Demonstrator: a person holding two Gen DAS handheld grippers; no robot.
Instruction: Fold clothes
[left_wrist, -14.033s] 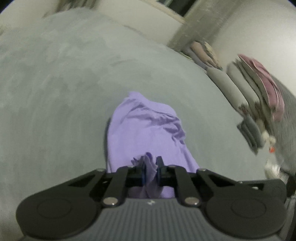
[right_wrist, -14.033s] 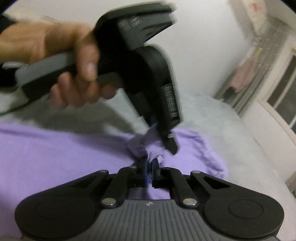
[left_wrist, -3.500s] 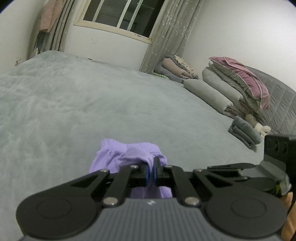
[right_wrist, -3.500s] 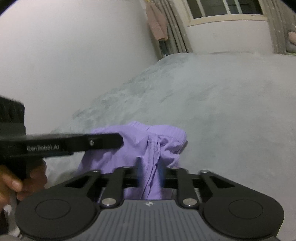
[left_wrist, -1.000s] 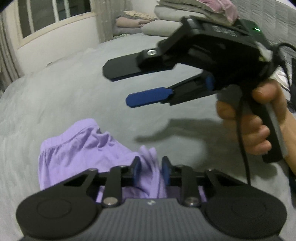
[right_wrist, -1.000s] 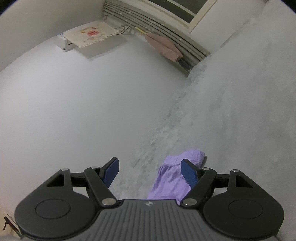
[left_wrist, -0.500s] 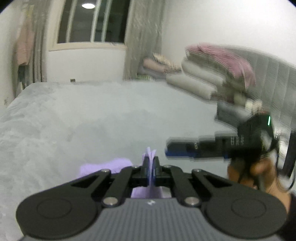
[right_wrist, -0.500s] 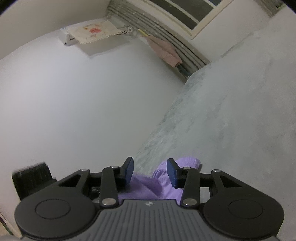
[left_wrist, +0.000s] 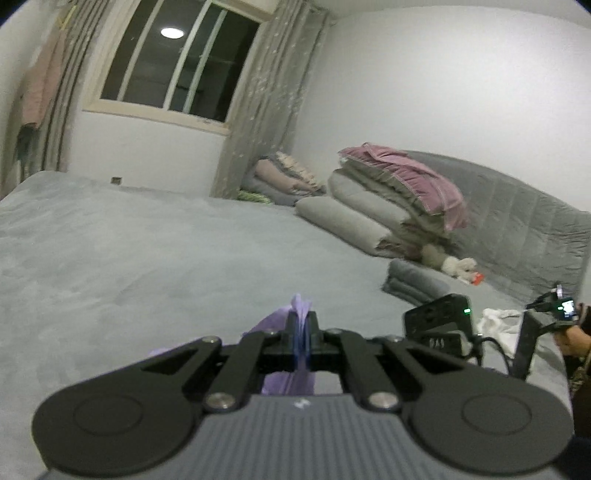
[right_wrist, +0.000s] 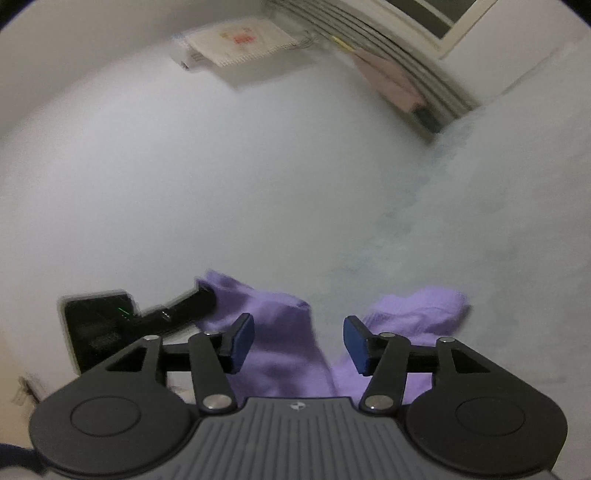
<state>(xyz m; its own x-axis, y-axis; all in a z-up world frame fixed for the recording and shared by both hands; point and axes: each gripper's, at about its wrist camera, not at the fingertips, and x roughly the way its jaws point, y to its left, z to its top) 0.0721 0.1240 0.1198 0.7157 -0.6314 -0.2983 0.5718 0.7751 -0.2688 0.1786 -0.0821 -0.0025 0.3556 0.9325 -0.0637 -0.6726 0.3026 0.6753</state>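
A purple garment (left_wrist: 272, 325) is pinched at a fold in my left gripper (left_wrist: 301, 332), which is shut on it; the rest hangs below the fingers over the grey bed (left_wrist: 147, 258). In the right wrist view the purple garment (right_wrist: 280, 362) spreads behind my right gripper (right_wrist: 299, 343), whose blue pads (right_wrist: 242, 341) stand wide open. Whether cloth lies between them I cannot tell. The left gripper (right_wrist: 192, 306) shows there at the left, holding a corner of the cloth. The right gripper's body (left_wrist: 443, 325) shows at the right of the left wrist view.
Stacked folded bedding (left_wrist: 399, 199) lines the far right of the bed, with a folded grey cloth (left_wrist: 413, 284), a plush toy (left_wrist: 458, 266) and a white cloth (left_wrist: 495, 321) nearby. A hand (left_wrist: 569, 339) is at the right edge. A window and curtains stand behind.
The right gripper's jaws have spread wider than half a second ago. The left gripper stays shut on the purple garment, and its view has steadied.
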